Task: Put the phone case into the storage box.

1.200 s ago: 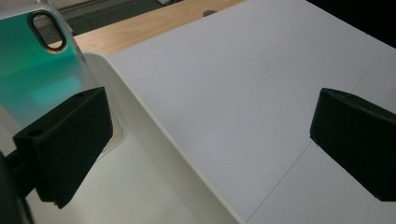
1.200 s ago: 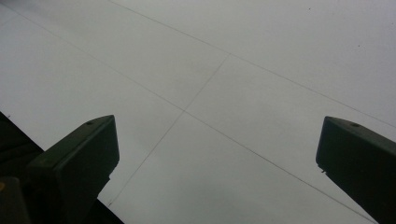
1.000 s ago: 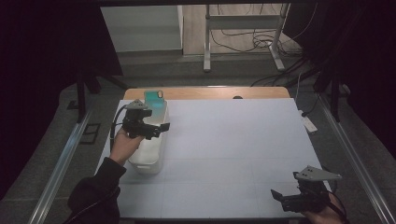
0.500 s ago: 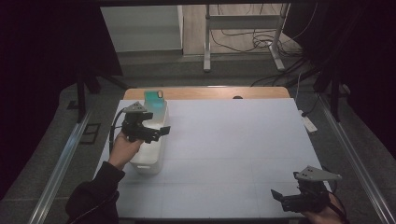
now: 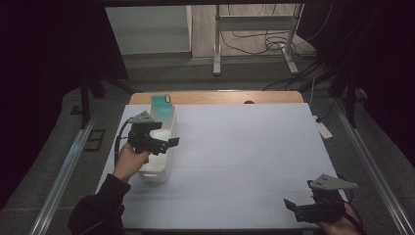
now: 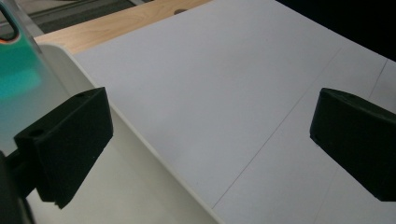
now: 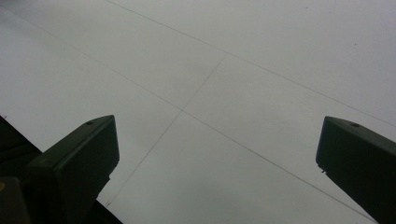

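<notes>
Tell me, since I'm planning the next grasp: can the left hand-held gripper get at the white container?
Probably yes: the left hand-held gripper hangs open right over the white container, with nothing between them.

White bin (image 5: 157, 164) on table (image 5: 254, 147)

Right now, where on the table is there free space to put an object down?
The white table cover is bare from the translucent white bin across to its right edge, and between both grippers. The left edge is crowded: the left gripper hovers over the bin, a teal-topped container behind it. The right gripper occupies the near right corner.
</notes>
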A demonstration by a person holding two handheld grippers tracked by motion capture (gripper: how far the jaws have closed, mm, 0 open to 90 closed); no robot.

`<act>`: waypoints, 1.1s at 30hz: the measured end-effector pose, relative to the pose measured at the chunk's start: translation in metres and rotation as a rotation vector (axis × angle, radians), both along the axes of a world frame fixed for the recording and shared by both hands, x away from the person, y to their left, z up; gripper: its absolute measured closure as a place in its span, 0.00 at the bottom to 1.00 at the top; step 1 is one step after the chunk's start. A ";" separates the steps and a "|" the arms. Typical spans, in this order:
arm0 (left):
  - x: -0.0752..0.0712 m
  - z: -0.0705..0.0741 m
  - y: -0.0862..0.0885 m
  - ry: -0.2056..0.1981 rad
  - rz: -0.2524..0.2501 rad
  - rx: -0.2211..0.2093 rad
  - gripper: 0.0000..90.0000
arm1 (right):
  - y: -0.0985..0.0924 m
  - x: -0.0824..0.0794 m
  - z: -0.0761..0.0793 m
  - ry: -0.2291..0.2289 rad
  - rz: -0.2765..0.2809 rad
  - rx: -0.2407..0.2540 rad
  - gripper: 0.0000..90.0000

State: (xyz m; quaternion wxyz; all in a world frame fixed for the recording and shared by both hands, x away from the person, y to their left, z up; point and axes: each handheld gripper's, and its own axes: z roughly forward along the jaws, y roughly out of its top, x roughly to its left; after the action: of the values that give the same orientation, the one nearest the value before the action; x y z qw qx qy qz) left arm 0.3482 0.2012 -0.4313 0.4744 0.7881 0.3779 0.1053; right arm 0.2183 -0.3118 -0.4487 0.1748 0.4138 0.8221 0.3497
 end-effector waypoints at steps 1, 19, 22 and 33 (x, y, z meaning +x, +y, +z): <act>0.000 0.000 0.000 0.000 0.001 -0.005 0.00 | 0.000 0.000 0.000 0.000 0.000 0.000 0.00; -0.013 -0.001 0.000 0.005 0.014 0.012 0.00 | -0.001 0.000 0.000 0.001 -0.002 0.004 0.00; -0.016 -0.001 -0.002 0.011 0.011 0.015 0.00 | -0.001 0.000 0.000 0.000 -0.002 0.004 0.00; -0.025 -0.002 -0.002 0.013 0.003 0.025 0.01 | -0.001 0.000 0.000 0.001 0.000 0.005 0.00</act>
State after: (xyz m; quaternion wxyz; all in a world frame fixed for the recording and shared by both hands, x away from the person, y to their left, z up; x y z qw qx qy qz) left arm 0.3229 0.1993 -0.4331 0.4617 0.7941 0.3810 0.1055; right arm 0.2182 -0.3125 -0.4483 0.1735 0.4145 0.8213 0.3515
